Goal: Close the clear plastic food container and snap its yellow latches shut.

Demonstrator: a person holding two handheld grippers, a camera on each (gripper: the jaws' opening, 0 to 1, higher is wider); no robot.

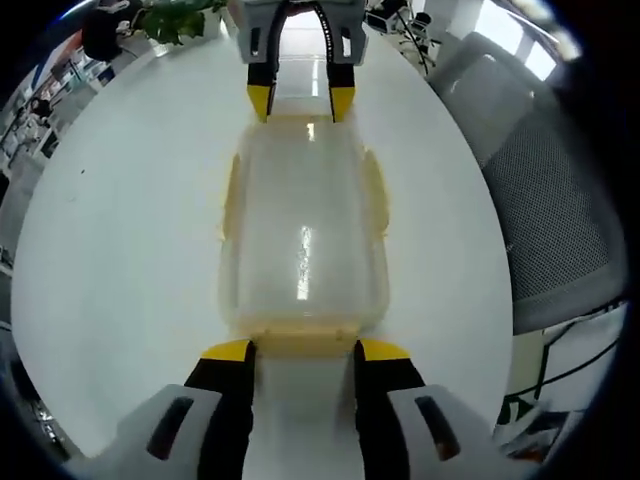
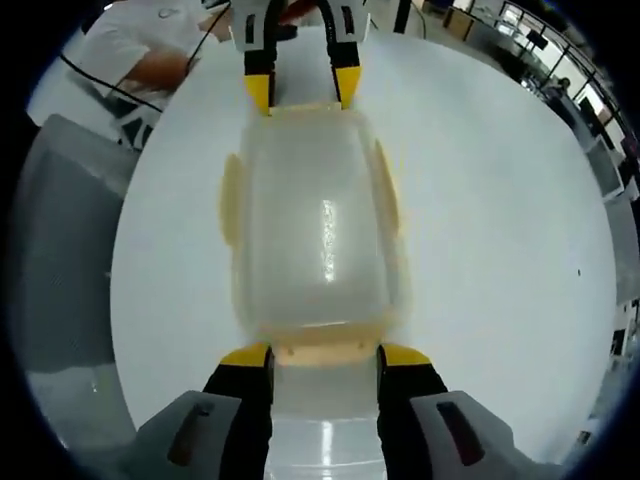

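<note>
Both claws open at opposite ends of lidded container (image 1: 303,235), mesh chair (image 1: 545,190) beside left claw (image 1: 300,352), person's sleeve (image 2: 120,40) beyond right claw (image 2: 324,357)

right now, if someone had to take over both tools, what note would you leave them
Left tool: open, its tips at the near short end of the clear container, astride the yellow latch there.
Right tool: open, same stance at the opposite short end, over its end latch.
The container sits on the white table between the two tools, lid on.
Side latches look flared out, so probably not snapped.
Left to do: press the end latches, then the side ones, and check each has seated.
</note>
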